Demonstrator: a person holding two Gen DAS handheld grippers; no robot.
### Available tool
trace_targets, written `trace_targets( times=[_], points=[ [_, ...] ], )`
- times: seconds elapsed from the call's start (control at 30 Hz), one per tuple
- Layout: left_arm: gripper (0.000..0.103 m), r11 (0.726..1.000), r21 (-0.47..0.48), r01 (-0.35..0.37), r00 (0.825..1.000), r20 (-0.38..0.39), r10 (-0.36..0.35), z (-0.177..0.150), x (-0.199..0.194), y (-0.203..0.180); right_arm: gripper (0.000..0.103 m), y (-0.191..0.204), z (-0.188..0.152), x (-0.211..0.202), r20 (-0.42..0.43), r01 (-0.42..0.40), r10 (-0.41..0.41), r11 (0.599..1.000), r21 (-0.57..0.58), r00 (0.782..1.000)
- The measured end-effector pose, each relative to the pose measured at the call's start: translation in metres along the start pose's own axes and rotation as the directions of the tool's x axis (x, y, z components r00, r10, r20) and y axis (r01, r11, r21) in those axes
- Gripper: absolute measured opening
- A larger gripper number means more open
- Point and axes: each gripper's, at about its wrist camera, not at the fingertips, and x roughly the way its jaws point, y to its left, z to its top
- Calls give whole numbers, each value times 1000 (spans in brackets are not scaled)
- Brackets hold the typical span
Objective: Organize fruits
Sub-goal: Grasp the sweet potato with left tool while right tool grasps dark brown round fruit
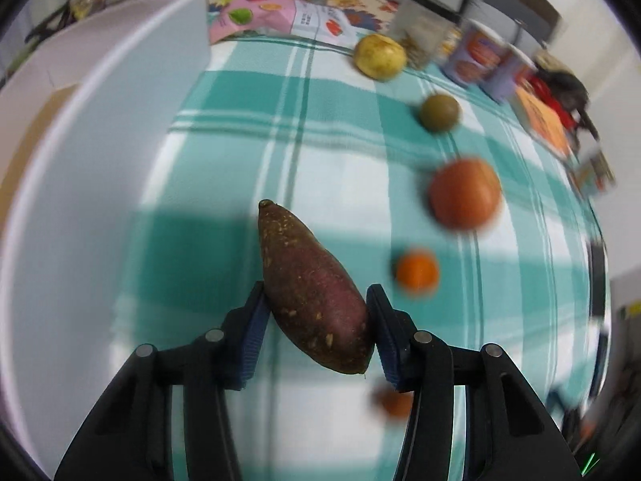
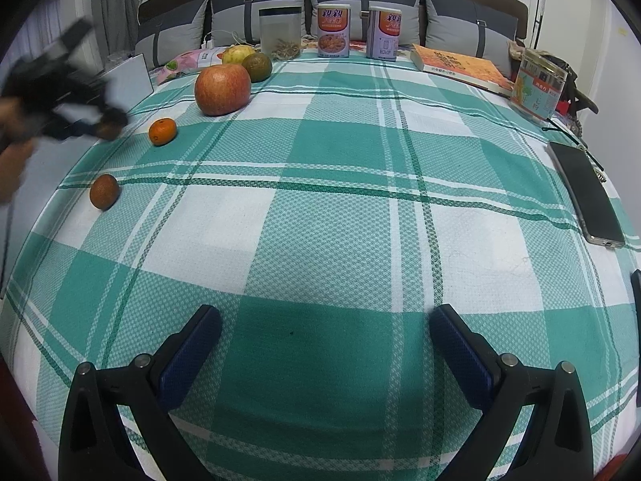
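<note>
My left gripper [image 1: 316, 292] is shut on a purple-brown sweet potato [image 1: 308, 280], its blue pads pressing both sides of the thick end over the green checked cloth [image 1: 224, 152]. To its right a row of fruit lies on the cloth: a yellow fruit [image 1: 378, 56], a green-brown citrus [image 1: 439, 113], a red apple [image 1: 464, 194], a mandarin [image 1: 416, 270] and a small reddish fruit [image 1: 394, 401]. The right wrist view shows the same apple [image 2: 222, 90], mandarin [image 2: 162, 131] and small reddish fruit [image 2: 104, 191]. My right gripper [image 2: 325, 314] stands open over bare cloth. The left gripper [image 2: 80, 120] appears blurred at far left.
At the back stand two printed cans [image 2: 333, 30], a clear jar [image 2: 279, 32], an orange book [image 2: 460, 66] and a tin [image 2: 539, 84]. A phone [image 2: 587, 192] lies at the right edge. A white panel [image 2: 128, 76] and a pink bag [image 1: 264, 16] sit at the back left.
</note>
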Motion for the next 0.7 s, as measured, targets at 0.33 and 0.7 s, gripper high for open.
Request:
trace_targets(
  times=[0.33,0.7],
  points=[
    [50,997,66,45,996,77,-50,-123,-77,16,83,89,75,10,17,-443,444,896,-40,896],
    [42,996,35,85,986,139,-89,-126,-108,48,30,173,85,56,-110,-360,346,918,-163,932]
  ],
)
